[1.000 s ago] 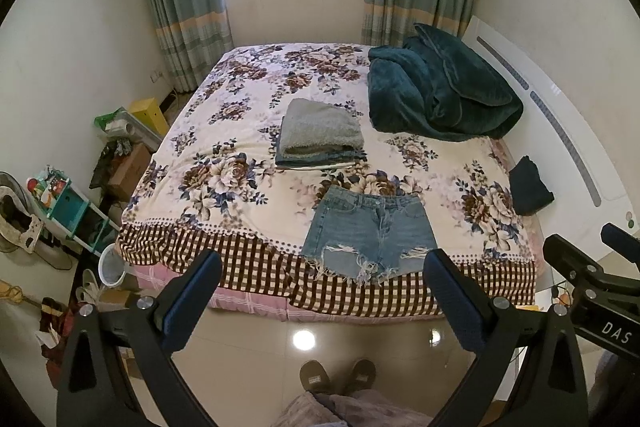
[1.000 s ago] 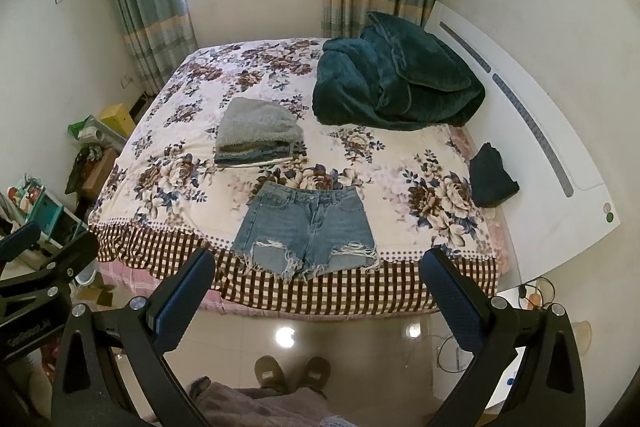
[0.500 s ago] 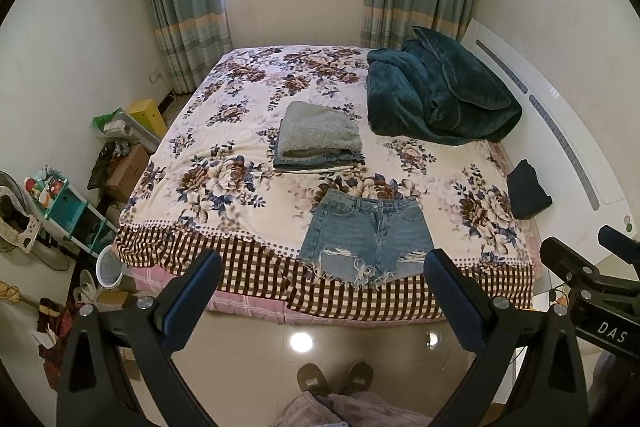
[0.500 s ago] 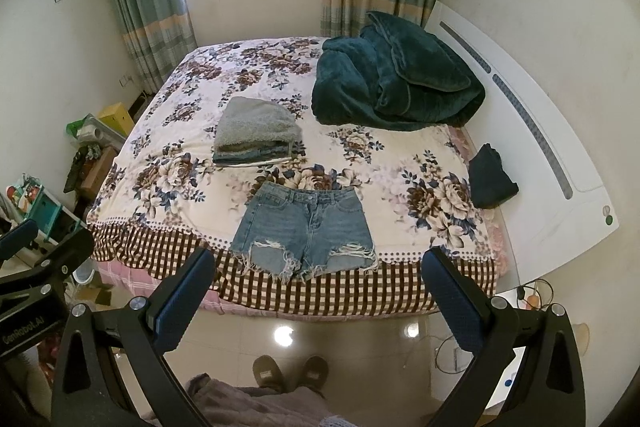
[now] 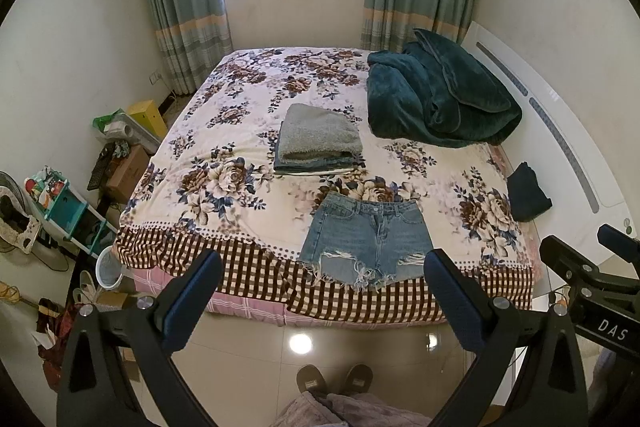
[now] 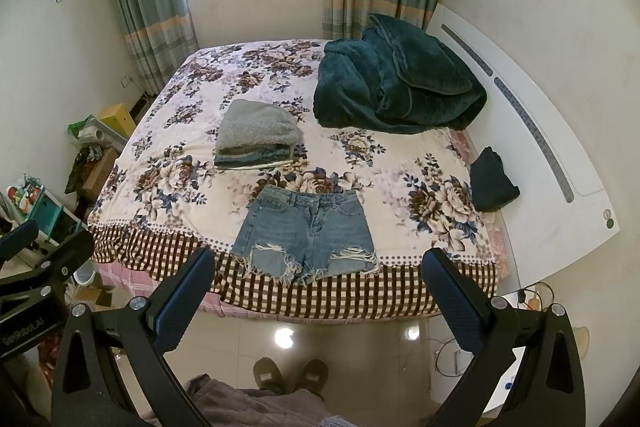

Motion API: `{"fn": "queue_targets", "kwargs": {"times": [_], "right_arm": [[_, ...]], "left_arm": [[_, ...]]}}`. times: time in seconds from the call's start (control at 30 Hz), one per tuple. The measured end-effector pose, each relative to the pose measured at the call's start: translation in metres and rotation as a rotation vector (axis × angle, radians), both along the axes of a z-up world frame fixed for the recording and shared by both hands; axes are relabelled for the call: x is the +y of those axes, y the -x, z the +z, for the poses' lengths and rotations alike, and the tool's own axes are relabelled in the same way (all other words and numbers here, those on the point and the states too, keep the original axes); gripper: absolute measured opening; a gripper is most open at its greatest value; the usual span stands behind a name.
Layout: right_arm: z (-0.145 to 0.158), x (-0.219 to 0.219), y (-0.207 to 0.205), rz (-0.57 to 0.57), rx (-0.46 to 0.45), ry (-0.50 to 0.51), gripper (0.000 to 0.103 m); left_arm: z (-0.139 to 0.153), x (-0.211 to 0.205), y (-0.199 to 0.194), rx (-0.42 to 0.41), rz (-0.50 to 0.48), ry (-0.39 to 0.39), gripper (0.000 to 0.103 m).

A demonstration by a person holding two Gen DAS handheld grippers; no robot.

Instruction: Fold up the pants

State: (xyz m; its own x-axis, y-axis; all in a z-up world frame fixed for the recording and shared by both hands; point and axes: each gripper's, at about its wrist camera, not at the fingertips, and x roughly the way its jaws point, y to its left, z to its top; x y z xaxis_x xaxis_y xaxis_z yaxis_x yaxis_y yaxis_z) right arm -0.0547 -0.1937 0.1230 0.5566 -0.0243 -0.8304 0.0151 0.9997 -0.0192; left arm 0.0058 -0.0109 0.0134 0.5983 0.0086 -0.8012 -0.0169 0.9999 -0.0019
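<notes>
Light blue denim shorts (image 5: 366,237) with frayed hems lie flat and unfolded at the near edge of the bed, waistband away from me; they also show in the right wrist view (image 6: 306,233). My left gripper (image 5: 322,277) is open and empty, held above the floor in front of the bed, well short of the shorts. My right gripper (image 6: 318,275) is likewise open and empty, at about the same distance. Each gripper's body shows at the side of the other's view.
A stack of folded clothes (image 5: 318,141) lies behind the shorts on the floral bedspread (image 5: 224,183). A dark green blanket (image 5: 436,99) is heaped at the far right, a small dark garment (image 5: 526,193) at the right edge. Clutter and boxes (image 5: 120,163) stand left of the bed.
Both grippers have drawn slightly back and up from the bed; the shorts sit a little higher and smaller in view. Nothing on the bed has moved.
</notes>
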Motion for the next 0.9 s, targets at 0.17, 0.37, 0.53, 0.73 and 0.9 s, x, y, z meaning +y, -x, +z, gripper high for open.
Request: {"fn": "queue_targets", "kwargs": {"times": [0.17, 0.37, 0.53, 0.73, 0.9], "right_arm": [[-0.001, 0.000, 0.001, 0.000, 0.000, -0.001, 0.103], [-0.002, 0.000, 0.002, 0.000, -0.001, 0.000, 0.103], [-0.001, 0.000, 0.000, -0.001, -0.002, 0.003, 0.103], [-0.001, 0.000, -0.001, -0.001, -0.003, 0.004, 0.103], [0.000, 0.000, -0.003, -0.003, 0.003, 0.003, 0.103]], "left_arm": [[0.001, -0.004, -0.004, -0.002, 0.002, -0.001, 0.103], [0.000, -0.001, -0.001, -0.002, 0.000, 0.000, 0.103], [0.002, -0.003, -0.004, -0.002, -0.002, 0.003, 0.103], [0.005, -0.008, -0.008, 0.000, -0.005, 0.005, 0.103], [0.005, -0.011, -0.010, 0.000, -0.010, 0.006, 0.103]]}}
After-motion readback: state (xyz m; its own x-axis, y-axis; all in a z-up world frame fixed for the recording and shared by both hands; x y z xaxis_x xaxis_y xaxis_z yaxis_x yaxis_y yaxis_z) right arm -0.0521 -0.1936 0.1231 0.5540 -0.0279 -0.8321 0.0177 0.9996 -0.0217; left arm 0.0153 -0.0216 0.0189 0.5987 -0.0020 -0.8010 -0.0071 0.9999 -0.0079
